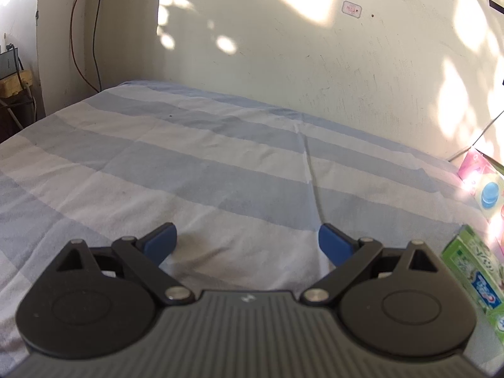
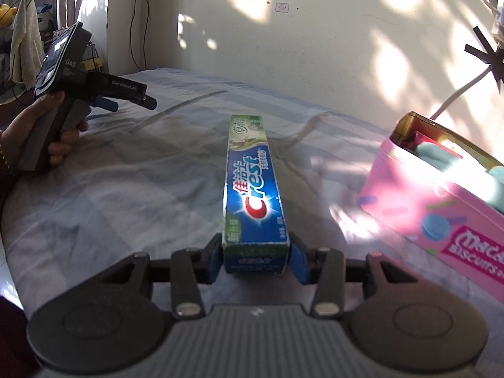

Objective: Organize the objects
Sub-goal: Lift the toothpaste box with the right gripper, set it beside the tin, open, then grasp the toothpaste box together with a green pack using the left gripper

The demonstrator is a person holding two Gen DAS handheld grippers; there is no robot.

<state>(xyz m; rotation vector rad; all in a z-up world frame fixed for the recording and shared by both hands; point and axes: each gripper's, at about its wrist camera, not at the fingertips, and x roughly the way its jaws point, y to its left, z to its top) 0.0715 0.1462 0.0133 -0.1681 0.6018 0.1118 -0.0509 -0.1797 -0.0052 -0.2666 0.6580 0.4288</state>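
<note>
A long green and blue toothpaste box (image 2: 253, 186) sticks straight out from my right gripper (image 2: 255, 260), whose blue pads press on the box's near end, holding it above the bed. The same toothpaste box (image 1: 472, 271) shows at the right edge of the left wrist view. An open pink biscuit box (image 2: 441, 208) stands to the right with teal and red items inside; the biscuit box (image 1: 482, 176) also shows in the left wrist view. My left gripper (image 1: 247, 242) is open over the striped sheet with nothing between its fingers. In the right wrist view that left gripper (image 2: 126, 100) is held by a hand at the far left.
A blue and white striped sheet (image 1: 189, 163) covers the bed, which runs up to a cream wall (image 1: 283, 47). Cables (image 1: 85, 31) hang in the left corner beside clutter. A white cable (image 2: 456, 94) runs down behind the pink box.
</note>
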